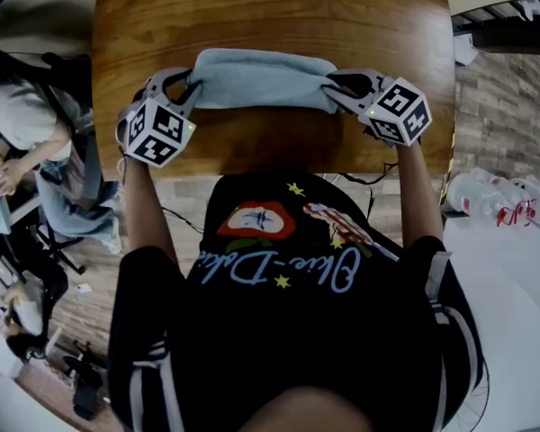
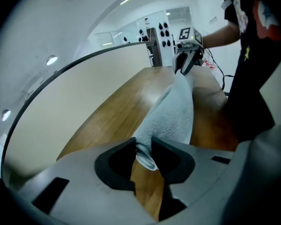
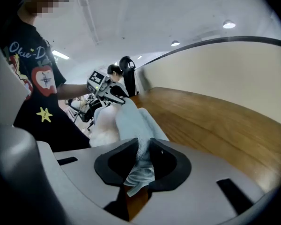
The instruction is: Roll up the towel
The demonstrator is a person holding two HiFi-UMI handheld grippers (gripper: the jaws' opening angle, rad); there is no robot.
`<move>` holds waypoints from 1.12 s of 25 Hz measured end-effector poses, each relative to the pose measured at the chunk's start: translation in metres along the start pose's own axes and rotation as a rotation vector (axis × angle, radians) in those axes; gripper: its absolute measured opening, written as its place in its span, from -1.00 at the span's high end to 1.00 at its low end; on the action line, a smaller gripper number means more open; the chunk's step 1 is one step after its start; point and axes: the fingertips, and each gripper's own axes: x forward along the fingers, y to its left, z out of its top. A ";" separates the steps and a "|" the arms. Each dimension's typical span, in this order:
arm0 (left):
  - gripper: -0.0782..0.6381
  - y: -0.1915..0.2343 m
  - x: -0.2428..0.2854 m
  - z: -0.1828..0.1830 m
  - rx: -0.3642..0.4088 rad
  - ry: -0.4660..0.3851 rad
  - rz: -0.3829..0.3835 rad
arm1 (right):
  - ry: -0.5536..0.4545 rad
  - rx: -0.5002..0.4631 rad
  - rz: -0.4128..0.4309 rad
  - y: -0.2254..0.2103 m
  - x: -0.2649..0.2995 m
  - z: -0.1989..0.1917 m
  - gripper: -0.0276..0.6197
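**Towel pinched at both ends**

The light-blue towel [image 1: 263, 79] stretched, bunched, between the left gripper [image 1: 189, 93] and right gripper [image 1: 335, 88] over the tabletop [image 1: 270, 12]. Each gripper's jaws clamped one end (only the head view caught bottles [image 1: 486, 196] alongside).

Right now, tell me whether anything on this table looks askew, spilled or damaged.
Nothing stands out. The towel is bunched into a band, pinched at one end by the left gripper and at the other by the right gripper, over the wooden table. No spill or damage shows.
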 end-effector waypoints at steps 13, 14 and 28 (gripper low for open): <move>0.54 0.043 0.044 0.011 -0.051 0.039 0.230 | 0.078 -0.115 -0.260 -0.044 0.016 -0.009 0.64; 0.54 0.044 0.046 0.012 -0.063 0.034 0.238 | 0.077 -0.114 -0.267 -0.045 0.016 -0.009 0.62; 0.65 0.039 -0.060 0.062 -0.399 -0.324 0.466 | -0.449 0.096 -0.407 -0.030 -0.074 0.052 0.82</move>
